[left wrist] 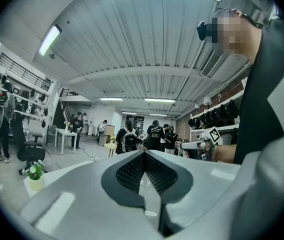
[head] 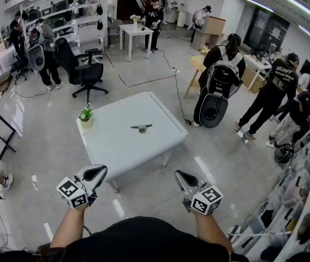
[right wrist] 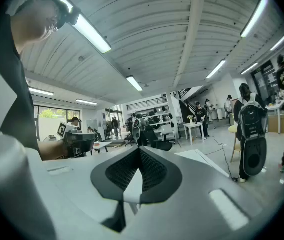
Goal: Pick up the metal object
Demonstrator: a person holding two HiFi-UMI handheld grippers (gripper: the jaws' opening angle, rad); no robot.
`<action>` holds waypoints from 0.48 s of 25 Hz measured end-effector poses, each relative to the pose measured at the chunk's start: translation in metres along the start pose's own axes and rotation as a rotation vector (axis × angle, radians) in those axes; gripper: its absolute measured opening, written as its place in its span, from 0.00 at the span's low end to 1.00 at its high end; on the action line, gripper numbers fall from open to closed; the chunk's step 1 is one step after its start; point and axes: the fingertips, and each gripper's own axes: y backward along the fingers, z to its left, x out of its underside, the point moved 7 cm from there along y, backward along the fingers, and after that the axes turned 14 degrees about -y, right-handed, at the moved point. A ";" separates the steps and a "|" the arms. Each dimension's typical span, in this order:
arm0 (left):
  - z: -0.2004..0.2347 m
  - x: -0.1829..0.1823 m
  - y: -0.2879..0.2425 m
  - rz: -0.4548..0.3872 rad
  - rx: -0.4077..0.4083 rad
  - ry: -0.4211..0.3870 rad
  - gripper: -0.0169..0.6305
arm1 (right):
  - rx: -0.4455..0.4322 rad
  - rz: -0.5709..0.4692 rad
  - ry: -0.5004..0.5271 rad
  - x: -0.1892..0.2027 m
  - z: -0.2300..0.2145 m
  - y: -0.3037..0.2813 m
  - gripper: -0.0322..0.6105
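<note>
A small grey metal object [head: 142, 127] lies near the middle of a low white table [head: 117, 146]; neither gripper view shows it. My left gripper [head: 96, 172] and right gripper [head: 185, 178] hover close to my body, short of the table's near edge and well apart from the object. In the left gripper view the left gripper [left wrist: 144, 154] points level with its jaws together and nothing between them. The right gripper [right wrist: 139, 150] tilts slightly down, its jaws also closed and empty.
A small potted plant [head: 86, 116] stands on the table's left corner. A black office chair [head: 84, 70] is behind the table, and a person with a black backpack [head: 220, 81] stands to its right. Several people, tables and shelves fill the room.
</note>
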 end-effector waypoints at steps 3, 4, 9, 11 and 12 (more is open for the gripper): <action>0.004 0.004 -0.020 0.005 0.000 -0.018 0.03 | -0.013 0.006 -0.001 -0.005 -0.019 -0.007 0.10; 0.005 0.005 -0.025 0.005 -0.002 -0.020 0.03 | -0.015 0.003 -0.001 -0.006 -0.025 -0.010 0.10; 0.004 0.006 -0.037 0.034 -0.039 -0.005 0.03 | -0.026 0.001 -0.018 -0.011 -0.052 -0.014 0.10; 0.002 0.003 -0.042 0.038 -0.061 -0.006 0.03 | -0.037 0.000 -0.028 -0.015 -0.061 -0.015 0.10; 0.000 0.003 -0.044 0.037 -0.068 -0.002 0.03 | -0.043 0.000 -0.036 -0.017 -0.065 -0.014 0.10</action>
